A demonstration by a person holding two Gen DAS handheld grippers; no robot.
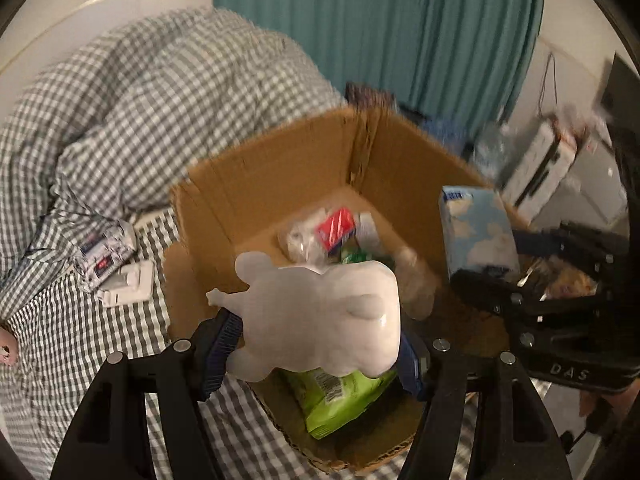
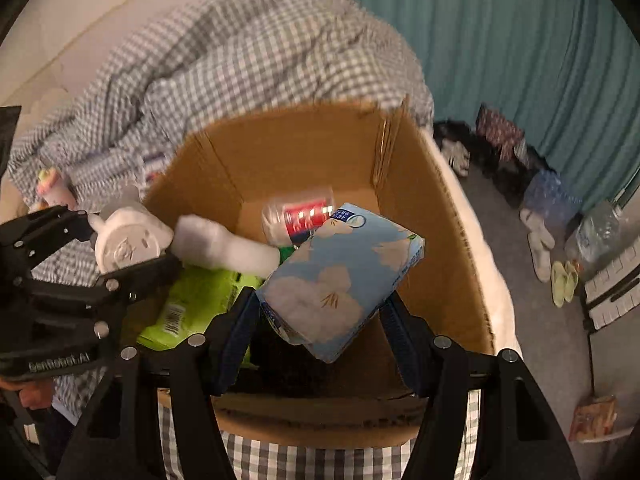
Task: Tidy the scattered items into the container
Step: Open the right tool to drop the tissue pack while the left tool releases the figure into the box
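An open cardboard box stands on a checked bed. In it lie a clear bottle with a red label and a green packet. My left gripper is shut on a white animal-shaped toy, held over the box's near left side. My right gripper is shut on a blue tissue pack with white flowers, tilted above the box's near right part. Both views are blurred.
A heaped checked duvet rises behind the box. A white wrapped pack and a white plug lie on the sheet to its left. Right of the bed, shoes and water bottles crowd the floor by a teal curtain.
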